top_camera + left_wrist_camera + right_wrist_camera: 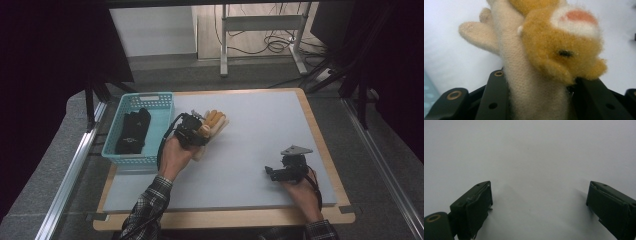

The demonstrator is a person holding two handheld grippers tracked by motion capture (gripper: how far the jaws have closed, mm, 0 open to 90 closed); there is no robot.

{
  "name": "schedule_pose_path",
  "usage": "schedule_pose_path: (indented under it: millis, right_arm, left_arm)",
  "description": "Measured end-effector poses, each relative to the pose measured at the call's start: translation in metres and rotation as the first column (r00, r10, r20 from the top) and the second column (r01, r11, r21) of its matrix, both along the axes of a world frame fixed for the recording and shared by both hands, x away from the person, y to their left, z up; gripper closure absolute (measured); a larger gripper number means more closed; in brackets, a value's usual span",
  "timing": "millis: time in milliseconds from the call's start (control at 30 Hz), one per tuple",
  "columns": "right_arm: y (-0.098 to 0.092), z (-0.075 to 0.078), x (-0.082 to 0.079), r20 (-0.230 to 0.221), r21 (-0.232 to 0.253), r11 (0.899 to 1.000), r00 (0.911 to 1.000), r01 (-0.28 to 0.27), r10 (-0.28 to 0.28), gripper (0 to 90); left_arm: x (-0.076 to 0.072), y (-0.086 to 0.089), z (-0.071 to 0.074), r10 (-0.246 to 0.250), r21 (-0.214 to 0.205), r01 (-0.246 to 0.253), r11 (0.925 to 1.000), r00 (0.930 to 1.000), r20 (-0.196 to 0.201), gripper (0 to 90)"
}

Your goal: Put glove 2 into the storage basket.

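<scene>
A fuzzy cream and orange glove [216,120] with a small animal face is lifted over the white mat, just right of the basket. My left gripper [200,133] is shut on it. In the left gripper view the glove's cream cuff [534,97] is pinched between the two black jaws of the left gripper [536,85], and the orange plush face [564,47] bulges above them. My right gripper [271,173] rests low at the mat's front right. In the right gripper view the right gripper [539,197] stands open with only white mat between its jaws.
A turquoise plastic basket [150,96] stands at the mat's left edge with a black glove [133,131] lying in it. The white mat [260,125] covers a wooden table top. Metal rails run along both sides, and a stand with cables is behind the table.
</scene>
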State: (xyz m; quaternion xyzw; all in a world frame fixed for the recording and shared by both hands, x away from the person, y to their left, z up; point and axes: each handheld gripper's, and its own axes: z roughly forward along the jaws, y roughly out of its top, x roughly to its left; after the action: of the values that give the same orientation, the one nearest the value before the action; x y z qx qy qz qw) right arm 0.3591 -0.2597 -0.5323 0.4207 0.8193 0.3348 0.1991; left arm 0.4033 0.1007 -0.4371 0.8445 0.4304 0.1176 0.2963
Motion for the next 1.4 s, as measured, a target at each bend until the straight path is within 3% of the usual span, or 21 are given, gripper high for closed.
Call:
schedule_pose_path:
  millis: [300,567,967,1267,1400]
  right_arm:
    - [0.000,0.000,0.000,0.001,0.000,1.000,1.0000,0.000,0.000,6.3]
    - [0.000,0.000,0.000,0.002,-0.001,1.000,1.0000,-0.001,0.001,6.3]
    - [0.000,0.000,0.000,0.003,0.000,1.000,1.0000,-0.001,0.001,6.3]
    - [0.000,0.000,0.000,0.002,0.000,1.000,1.0000,0.000,0.000,6.3]
    - [0.000,0.000,0.000,0.003,0.000,1.000,1.0000,0.000,0.000,6.3]
  left_arm:
    - [0.008,0.024,0.018,0.061,0.007,-0.062,0.9981,0.9981,0.011,61.2]
    - [0.014,0.057,0.032,0.147,0.007,-0.147,0.9891,0.9887,0.028,60.8]
    - [0.019,0.115,0.033,0.292,0.009,-0.292,0.9564,0.9563,0.020,60.6]
    - [0.025,0.150,0.020,0.381,0.040,-0.381,0.9238,0.9245,-0.002,60.1]
    - [0.031,0.157,0.009,0.401,0.058,-0.399,0.9151,0.9159,-0.024,59.9]
